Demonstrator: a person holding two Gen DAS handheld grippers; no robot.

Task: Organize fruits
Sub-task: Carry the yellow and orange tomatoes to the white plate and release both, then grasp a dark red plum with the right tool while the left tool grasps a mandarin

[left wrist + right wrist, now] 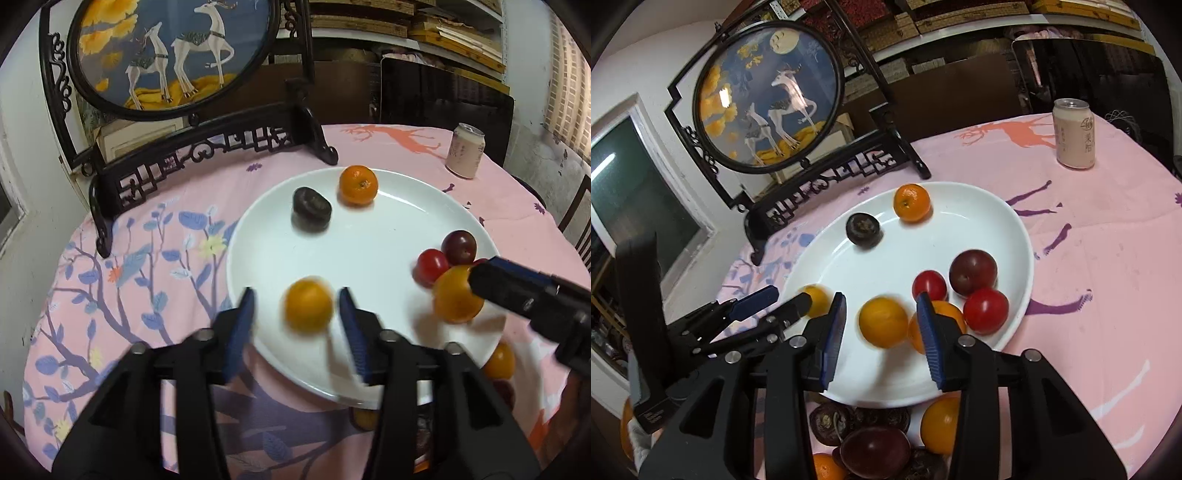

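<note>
Left gripper [296,309] fingers open, blurred orange [308,311] sits between them on the white plate [369,258], not clamped. Right gripper [881,320] fingers open too, second orange [883,322] between them, tomatoes [985,311] just right of the fingers.

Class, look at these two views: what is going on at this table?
A person holding two grippers is sorting fruit onto a white plate. Each open gripper, left gripper and right gripper, frames a blurred orange fruit over the plate. More fruit waits on the cloth beside it.
</note>
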